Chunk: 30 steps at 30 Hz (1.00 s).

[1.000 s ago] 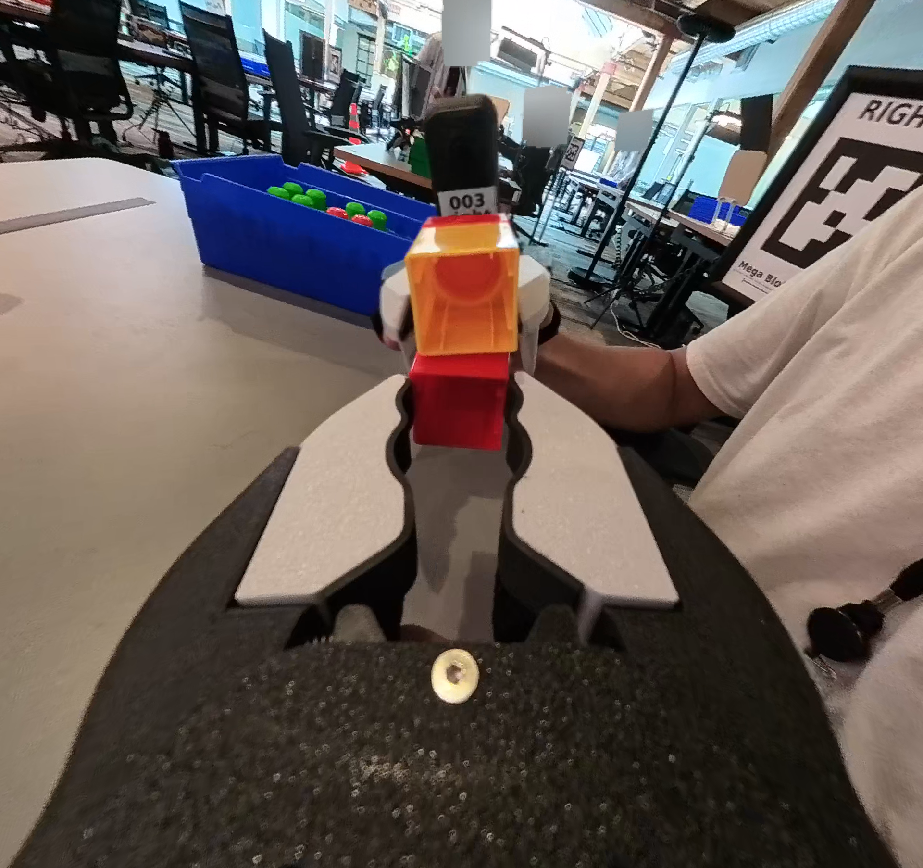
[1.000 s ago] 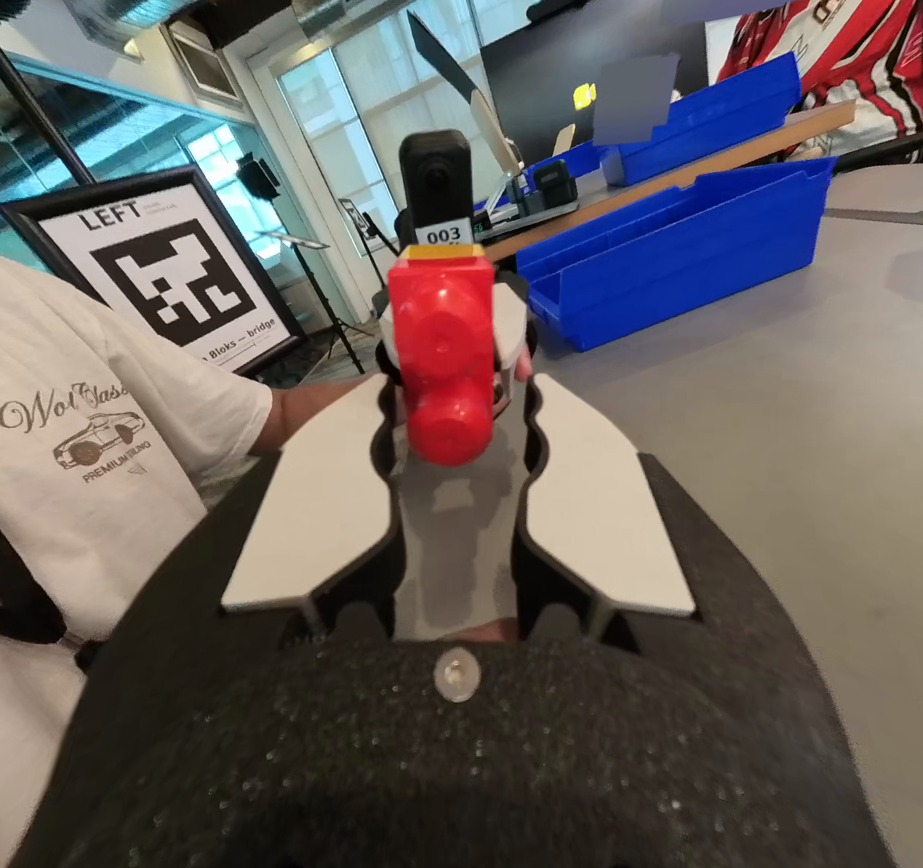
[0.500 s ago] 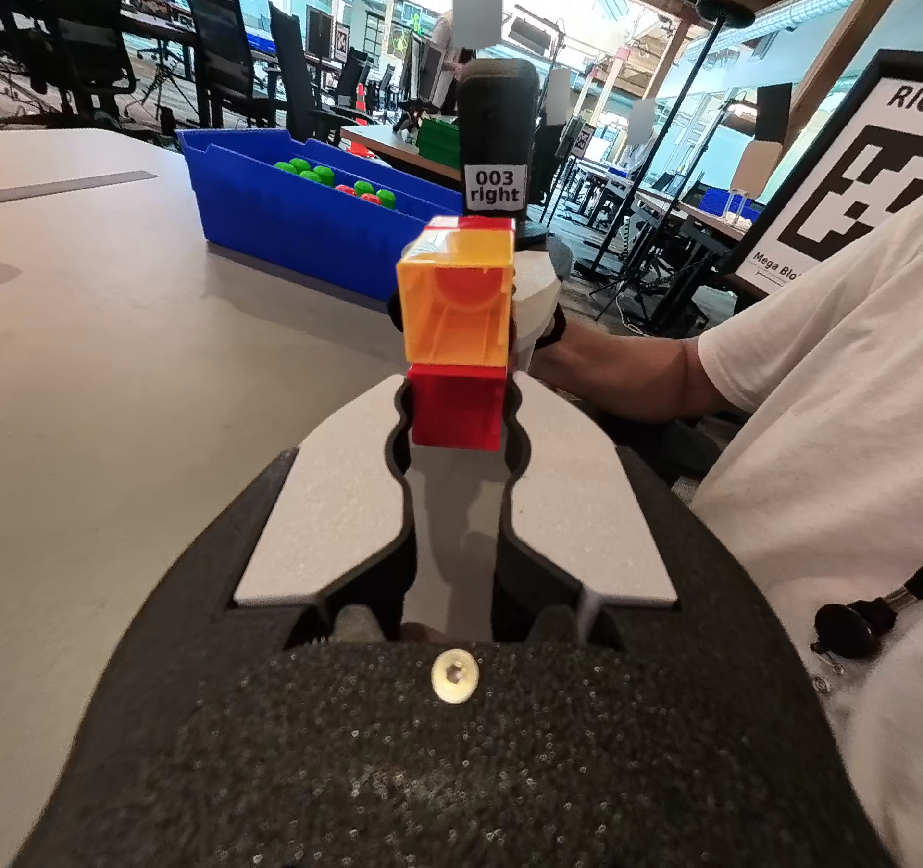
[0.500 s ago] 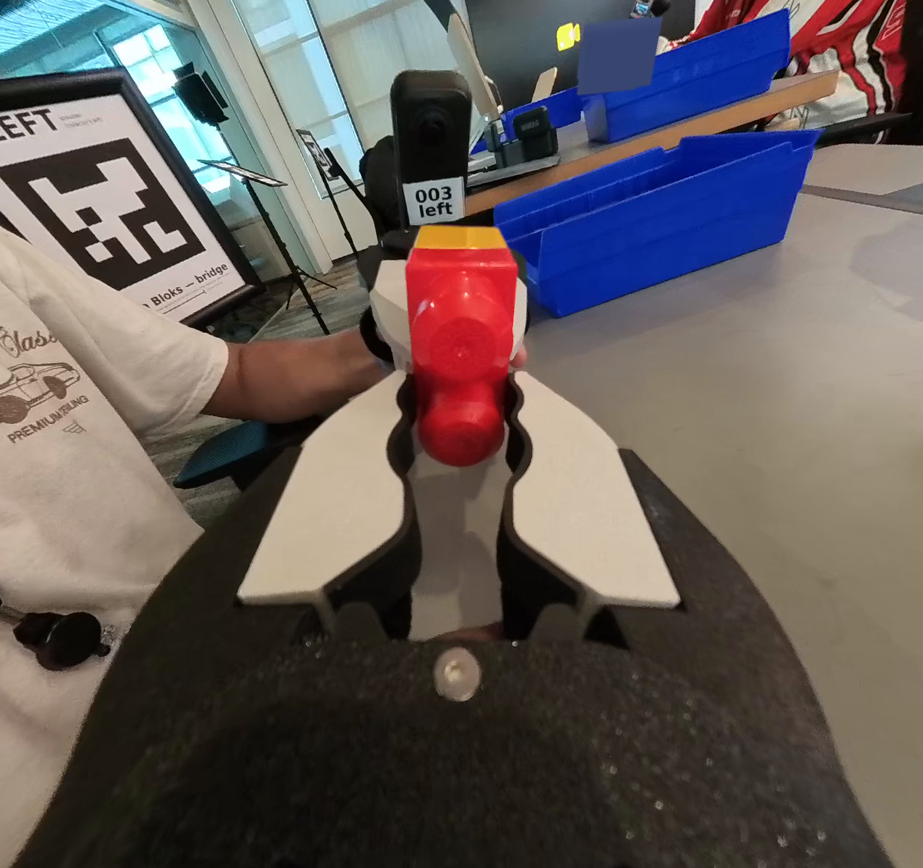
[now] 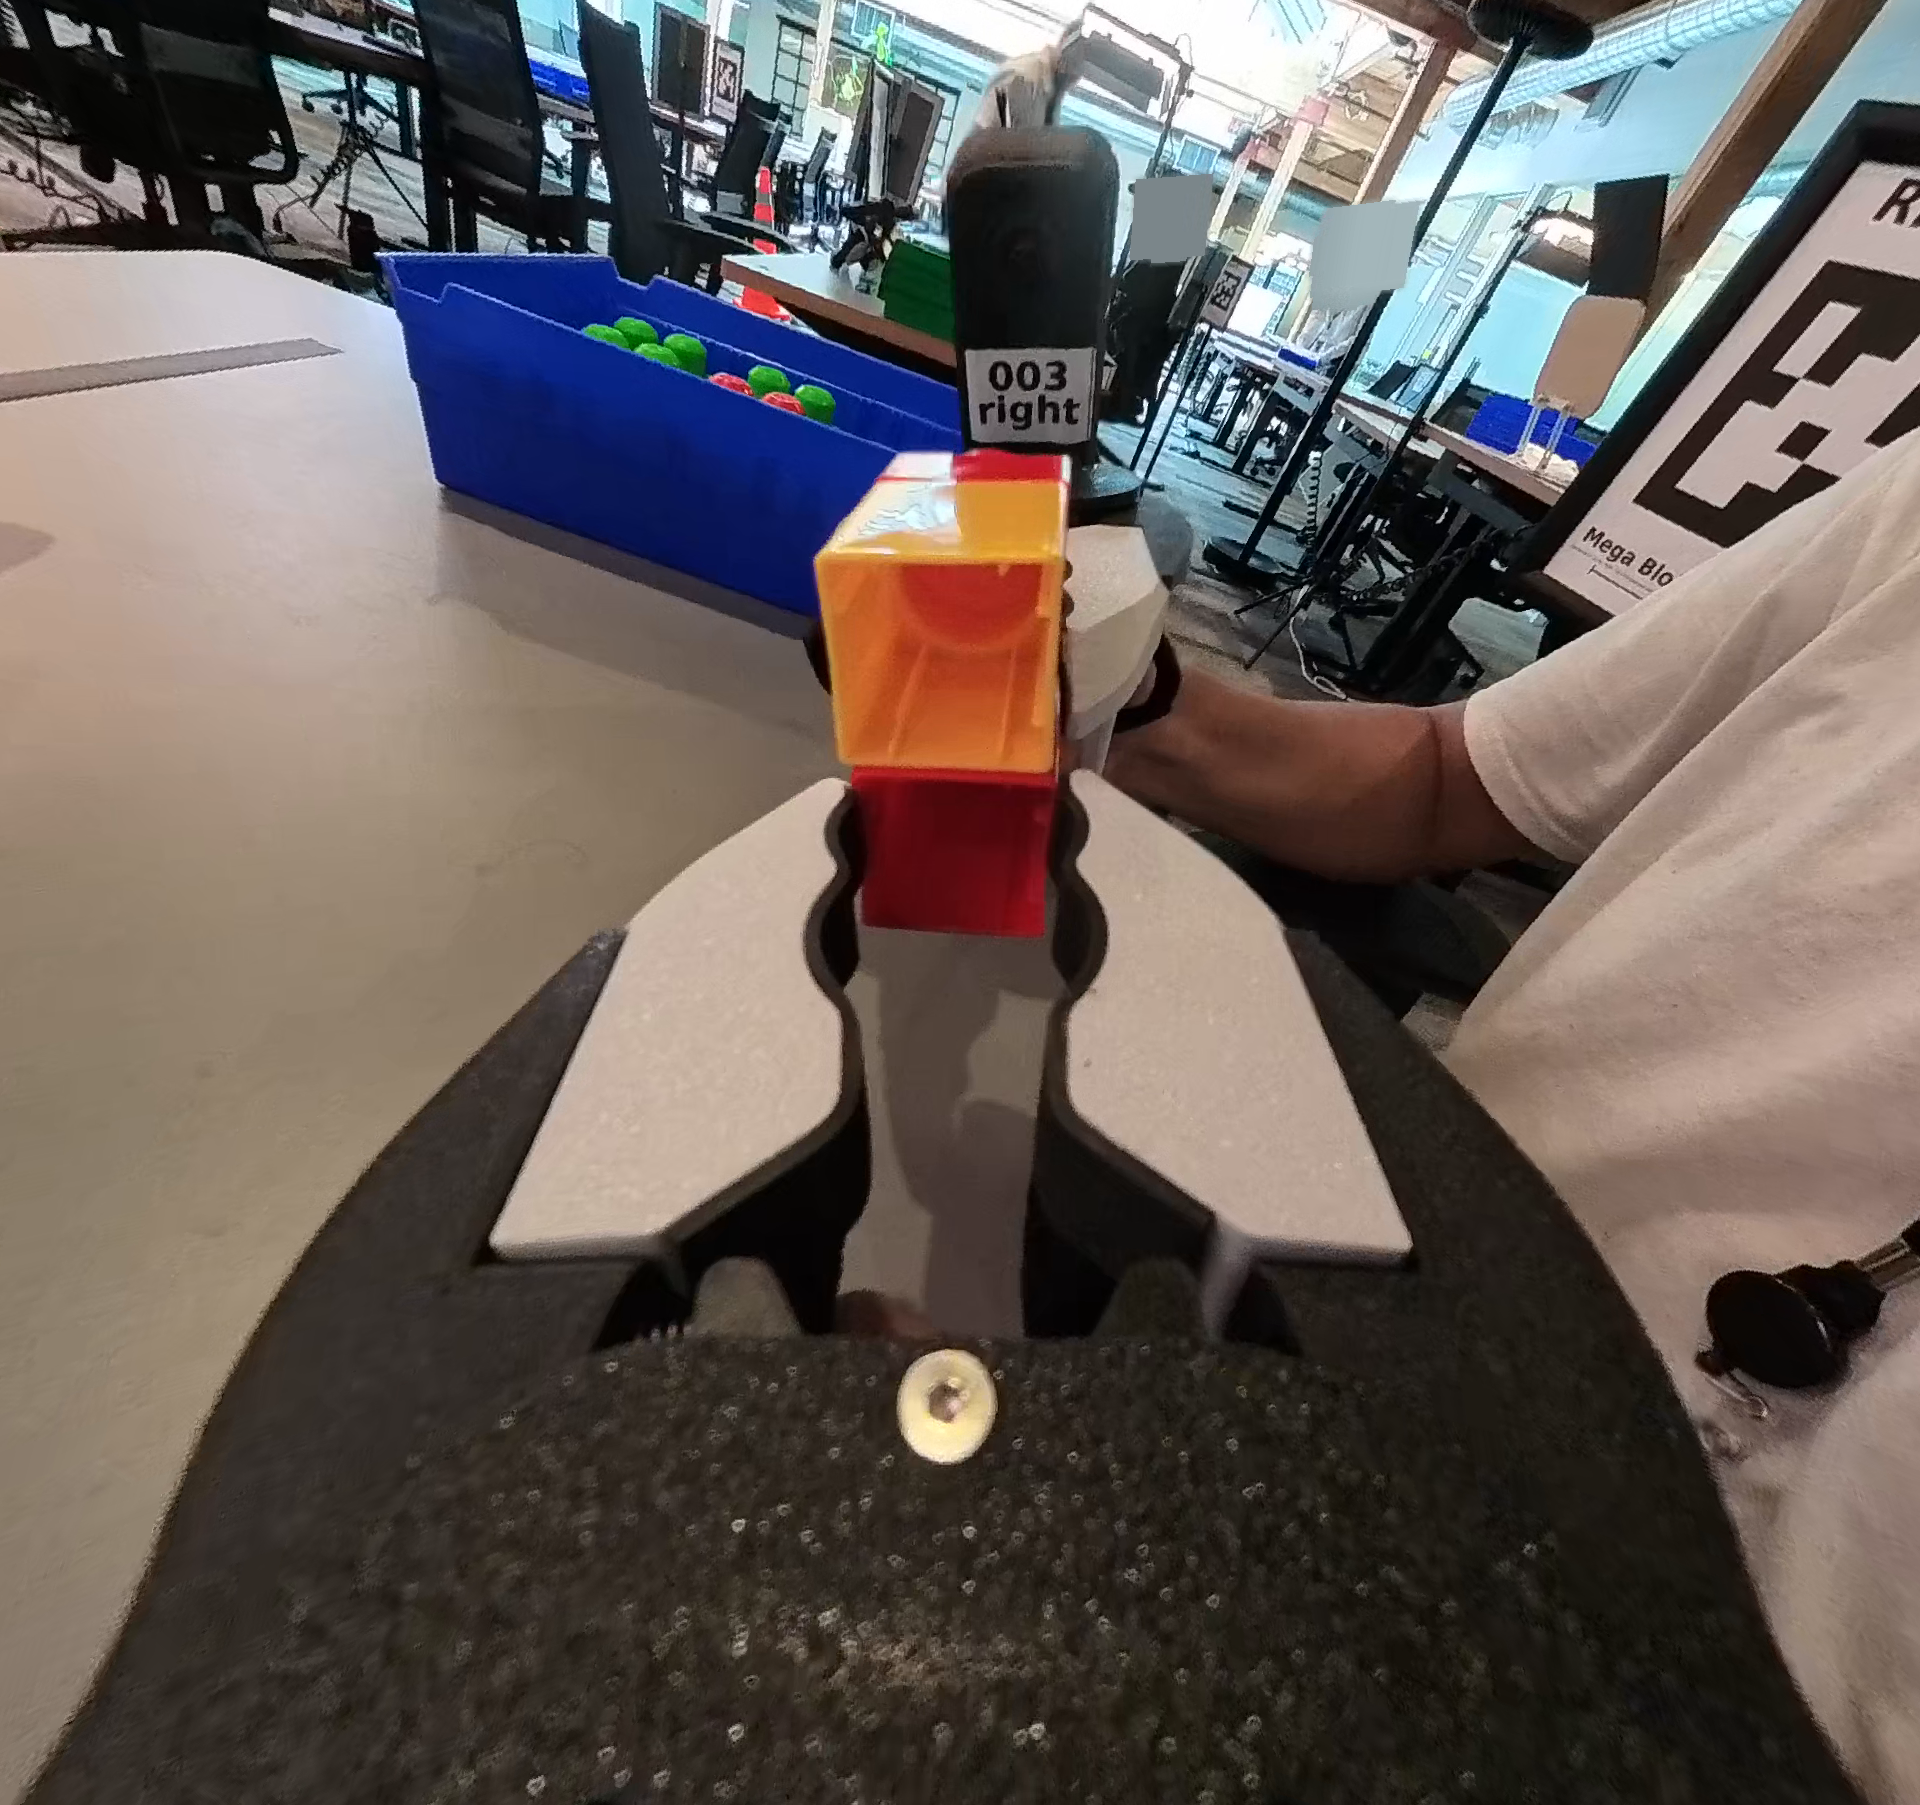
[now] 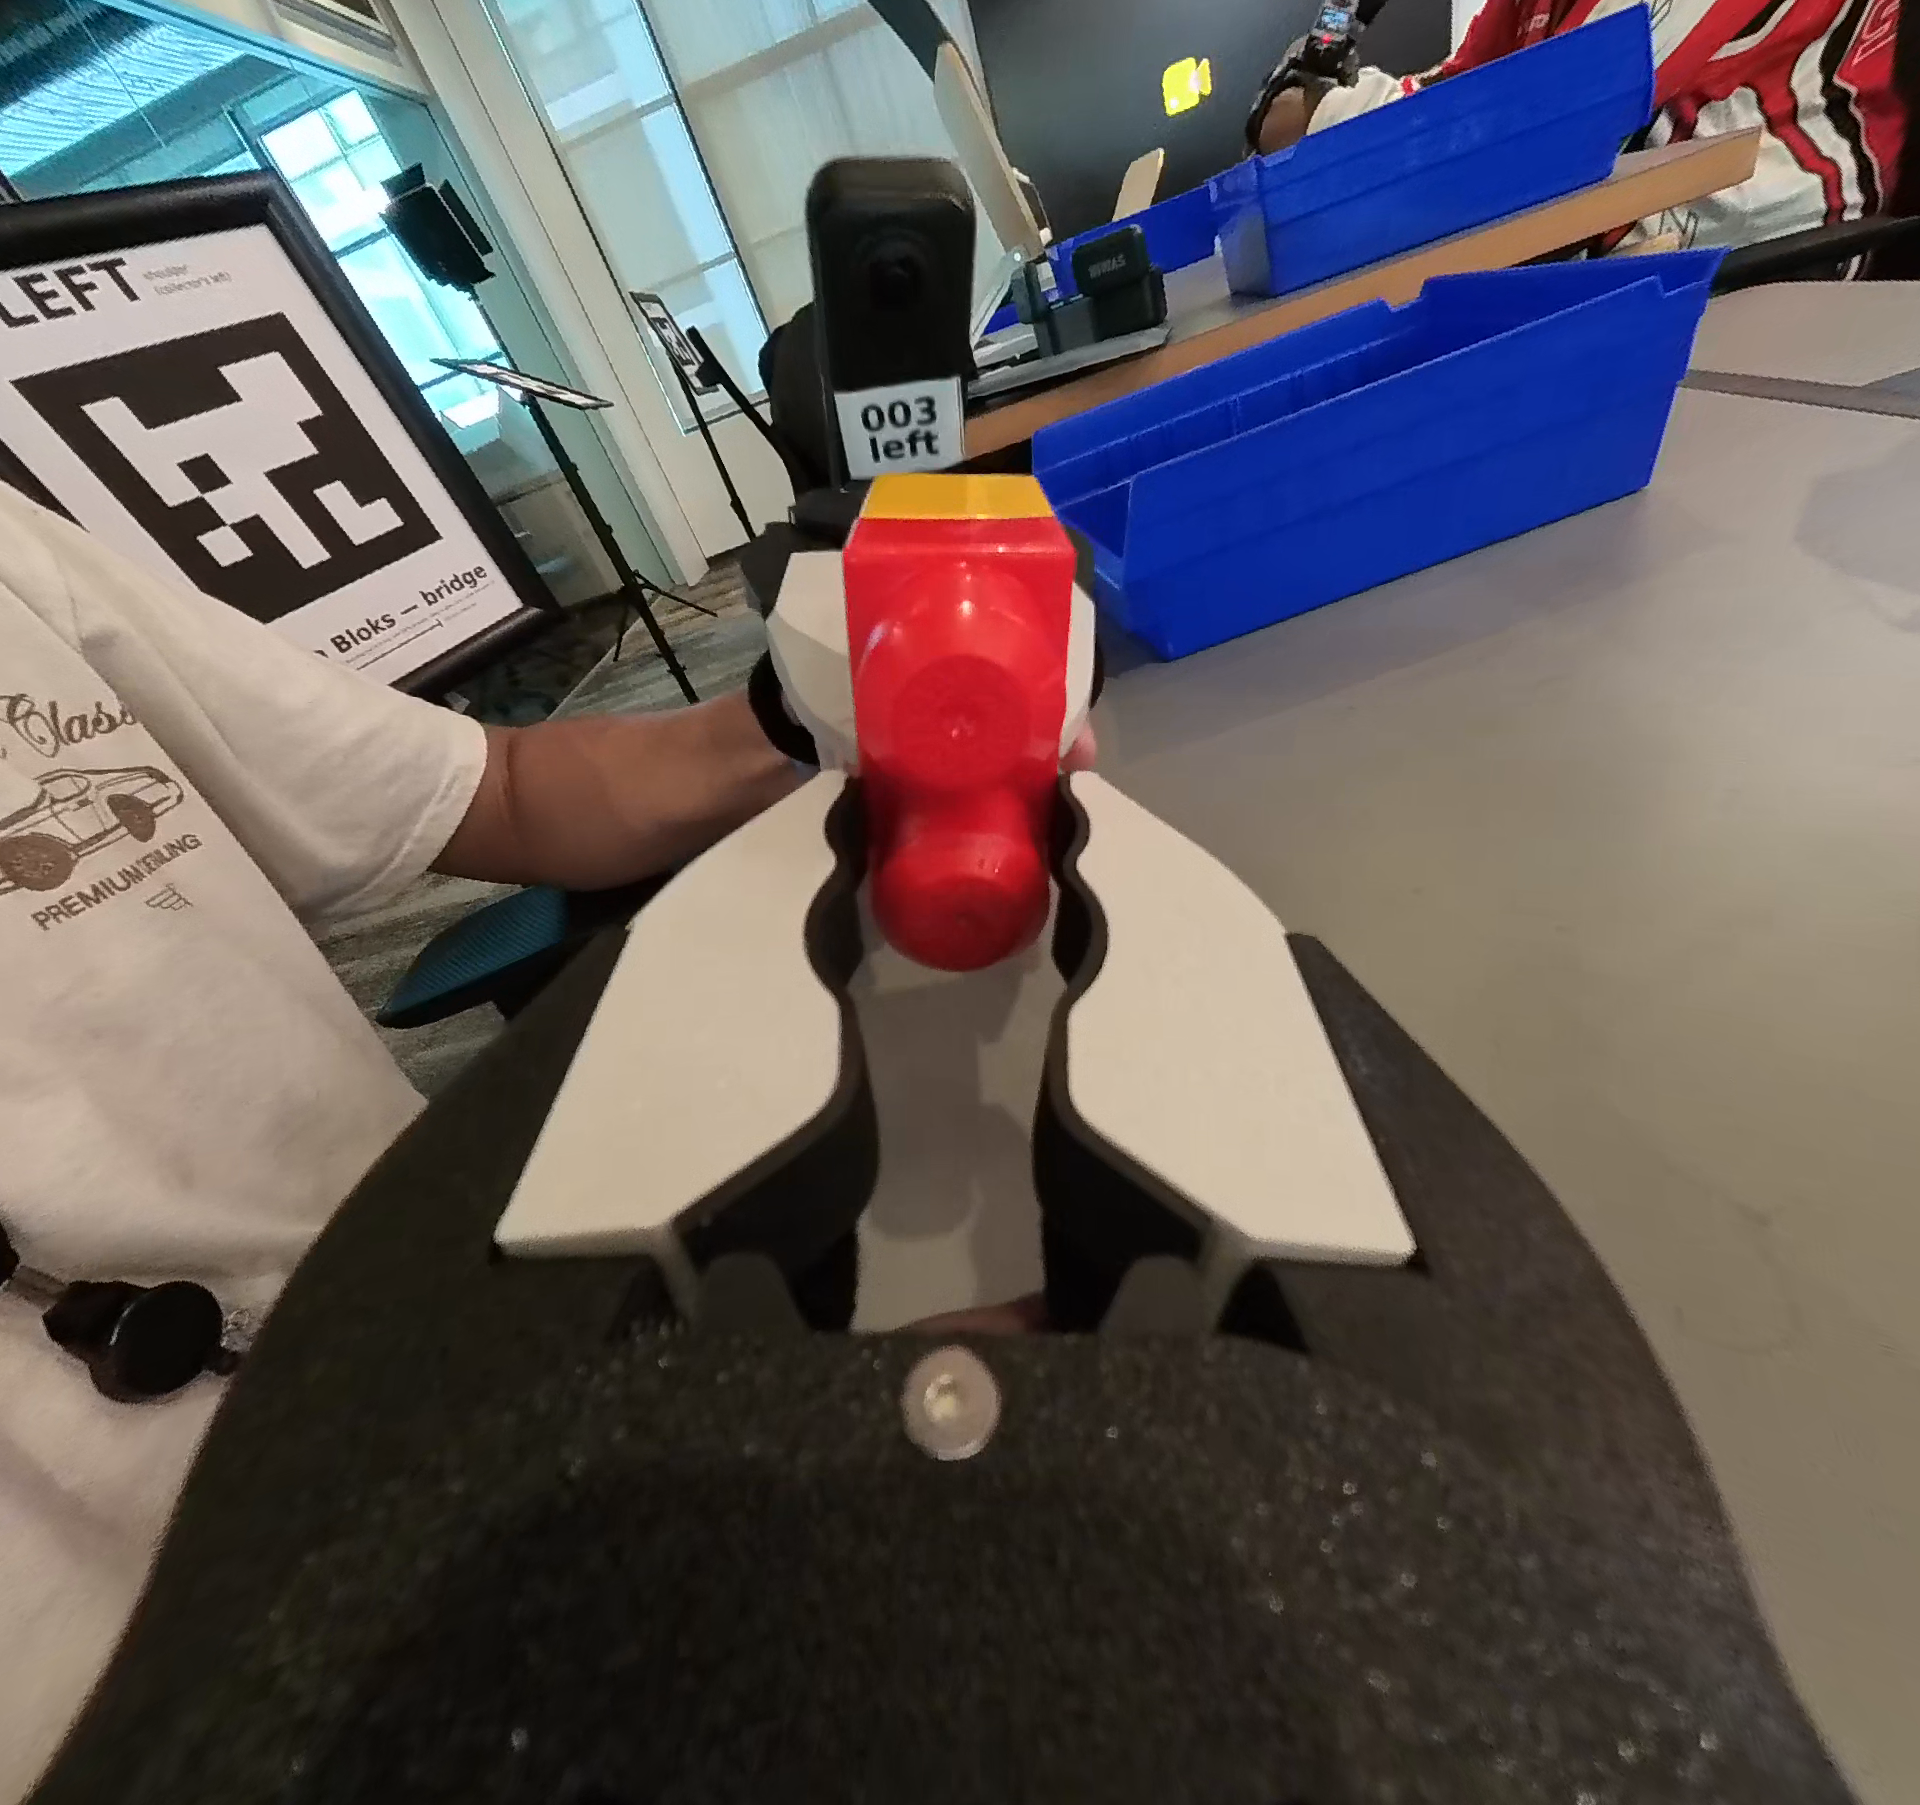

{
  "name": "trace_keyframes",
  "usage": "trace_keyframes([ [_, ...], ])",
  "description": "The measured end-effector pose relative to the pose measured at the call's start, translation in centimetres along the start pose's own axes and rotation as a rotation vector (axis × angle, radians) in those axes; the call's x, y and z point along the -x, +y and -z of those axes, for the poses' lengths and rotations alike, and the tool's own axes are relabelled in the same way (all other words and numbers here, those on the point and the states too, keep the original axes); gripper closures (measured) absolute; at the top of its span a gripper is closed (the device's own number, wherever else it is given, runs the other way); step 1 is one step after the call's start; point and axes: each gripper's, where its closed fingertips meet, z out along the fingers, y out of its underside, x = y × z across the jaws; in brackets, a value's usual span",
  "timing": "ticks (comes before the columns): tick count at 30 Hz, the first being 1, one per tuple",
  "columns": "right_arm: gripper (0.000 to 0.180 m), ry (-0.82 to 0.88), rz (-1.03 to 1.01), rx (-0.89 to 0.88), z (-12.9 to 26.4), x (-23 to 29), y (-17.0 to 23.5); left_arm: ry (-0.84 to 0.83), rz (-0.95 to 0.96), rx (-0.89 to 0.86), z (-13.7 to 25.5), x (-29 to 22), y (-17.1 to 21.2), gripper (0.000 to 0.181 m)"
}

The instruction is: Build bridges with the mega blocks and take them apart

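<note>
Item: two-stud red plastic block (image 6: 961,716) plugged into hollow orange plastic block (image 5: 945,643), held in mid-air above grey table (image 5: 260,716), left gripper (image 5: 951,856) and right gripper (image 6: 956,851) each pinching opposite ends; judged light, rigid, smooth-walled, best gripped on flat sides

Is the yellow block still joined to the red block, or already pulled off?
Joined. In the left wrist view the yellow block sits flush against the red block, no gap between them.
</note>
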Motion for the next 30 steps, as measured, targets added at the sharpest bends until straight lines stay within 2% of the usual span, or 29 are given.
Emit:
trace_keyframes([
  [11,0.146,-0.010,-0.034,-0.035,0.1,-0.2,-0.7,-0.020,0.035,-0.049,-0.3,0.1,-0.9,0.146],
  [12,0.146,-0.013,-0.037,-0.045,0.2,-0.1,-0.9,-0.024,0.033,-0.056,-0.2,0.0,-1.1,0.145],
  [13,0.146,-0.002,-0.039,-0.057,0.2,-0.3,-1.1,-0.043,0.025,-0.065,-0.1,0.1,-1.2,0.137],
  [15,0.146,0.038,-0.047,-0.074,0.6,-0.9,-1.3,-0.133,0.004,-0.091,0.5,0.8,-1.5,0.115],
  [17,0.146,0.085,-0.060,-0.095,1.2,-1.6,-1.4,-0.282,-0.035,-0.119,1.5,2.3,-1.5,0.110],
  [21,0.146,0.315,-0.034,-0.073,2.8,-4.3,-0.5,-0.857,-0.115,-0.119,5.9,8.0,0.3,0.111],
  [22,0.146,0.368,-0.029,-0.063,3.1,-4.8,-0.1,-0.943,-0.125,-0.100,6.6,8.6,0.8,0.114],
  [24,0.146,0.459,-0.034,-0.052,3.9,-5.4,0.5,-1.021,-0.146,-0.054,7.0,8.9,1.1,0.103],
  [26,0.146,0.525,-0.039,-0.051,4.7,-5.4,0.7,-1.039,-0.176,-0.064,7.0,8.5,0.9,0.103],
  [30,0.146,0.698,-0.045,-0.079,8.8,-4.9,-1.6,-1.036,-0.199,-0.045,6.8,8.1,1.3,0.115],
])
